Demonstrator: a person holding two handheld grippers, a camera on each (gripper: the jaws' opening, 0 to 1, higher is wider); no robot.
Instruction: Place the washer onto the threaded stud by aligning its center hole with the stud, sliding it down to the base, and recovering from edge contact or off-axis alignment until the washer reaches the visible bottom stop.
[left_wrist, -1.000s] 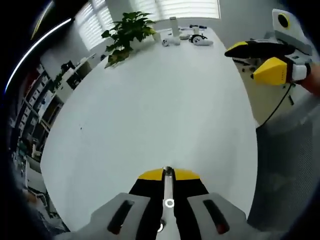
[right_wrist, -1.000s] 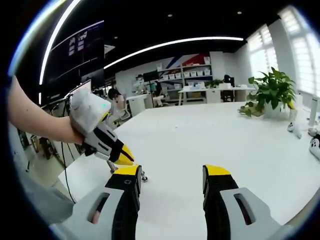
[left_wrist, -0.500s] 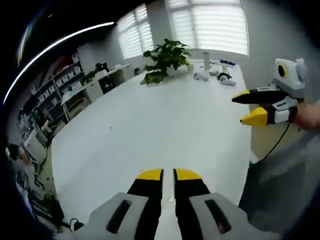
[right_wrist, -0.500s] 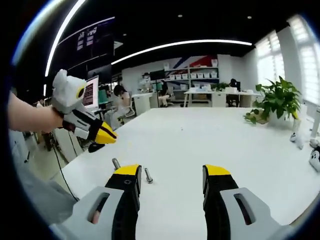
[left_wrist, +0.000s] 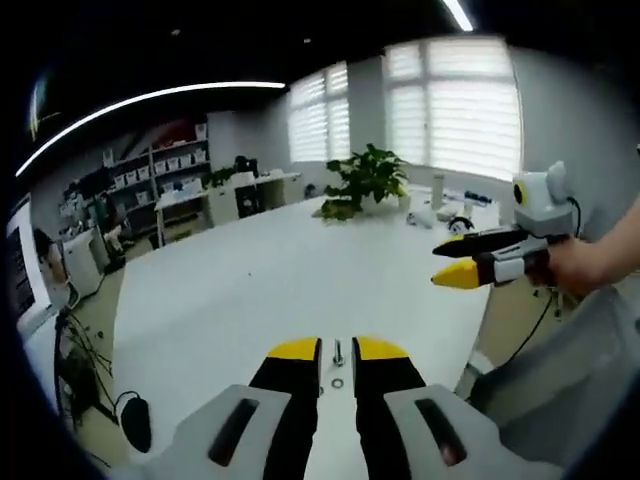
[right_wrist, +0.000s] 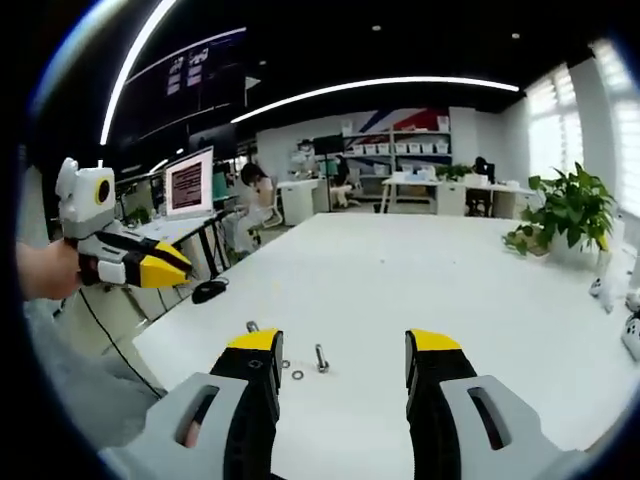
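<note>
A short threaded stud (right_wrist: 321, 357) lies on the white table (right_wrist: 400, 270) with two small washers (right_wrist: 297, 375) to its left. A second stud (right_wrist: 252, 326) shows just beyond my right gripper's left jaw. My right gripper (right_wrist: 343, 343) stands wide open and empty over them. My left gripper (left_wrist: 336, 348) has only a narrow gap between its jaws and holds nothing. Through that gap I see a stud (left_wrist: 338, 352) and a washer (left_wrist: 337, 382) on the table (left_wrist: 250, 290). The left gripper (right_wrist: 180, 268) hovers off the table's left edge. The right gripper (left_wrist: 437, 265) hangs open at right.
A potted plant (left_wrist: 365, 180) (right_wrist: 570, 205) and small white items (left_wrist: 450, 215) stand at the table's far end. A monitor (right_wrist: 188, 185) and a seated person (right_wrist: 255, 185) are at desks beyond. A black mouse (right_wrist: 210, 290) lies past the table's left edge.
My left gripper has let go of the stud it held, lifted and drawn back off the table edge. The stud and washers now lie on the table. Both views have tilted upward.
</note>
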